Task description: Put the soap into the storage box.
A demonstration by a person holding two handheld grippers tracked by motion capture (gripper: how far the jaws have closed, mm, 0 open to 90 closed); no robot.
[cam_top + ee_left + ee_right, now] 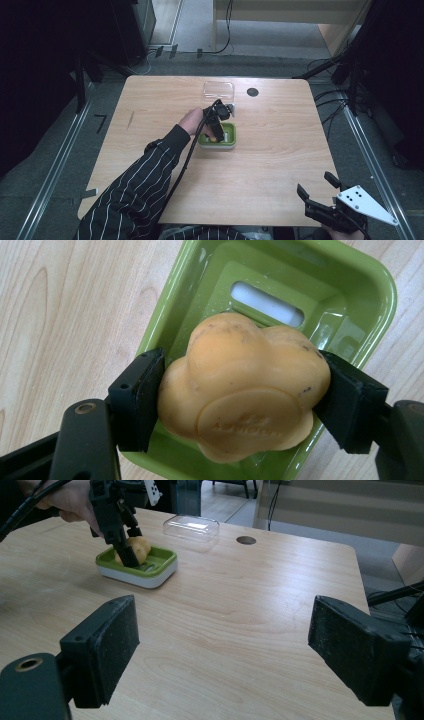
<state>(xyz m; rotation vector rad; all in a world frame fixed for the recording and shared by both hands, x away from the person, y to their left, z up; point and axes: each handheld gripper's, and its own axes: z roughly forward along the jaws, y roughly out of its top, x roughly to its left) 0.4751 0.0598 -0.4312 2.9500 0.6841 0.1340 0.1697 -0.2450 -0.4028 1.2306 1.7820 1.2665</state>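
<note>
While L tool point(240, 405) clamps soap point(242, 390) over dish point(370, 285) | R tool point(225, 650) apart, near table edge point(240, 222)

**Colours and patterns on the table**

An orange-yellow soap point(242, 390) with small dark specks is seen over a lime-green dish point(367, 287) — its base is shown white. Black jaws are borne by the left gripper point(240, 400) and the right gripper point(225, 650). The table point(270, 160) is pale wood-grained — the sleeve point(135, 195) is dark, pinstriped white. A clear lid point(218, 90) is colourless.
</note>
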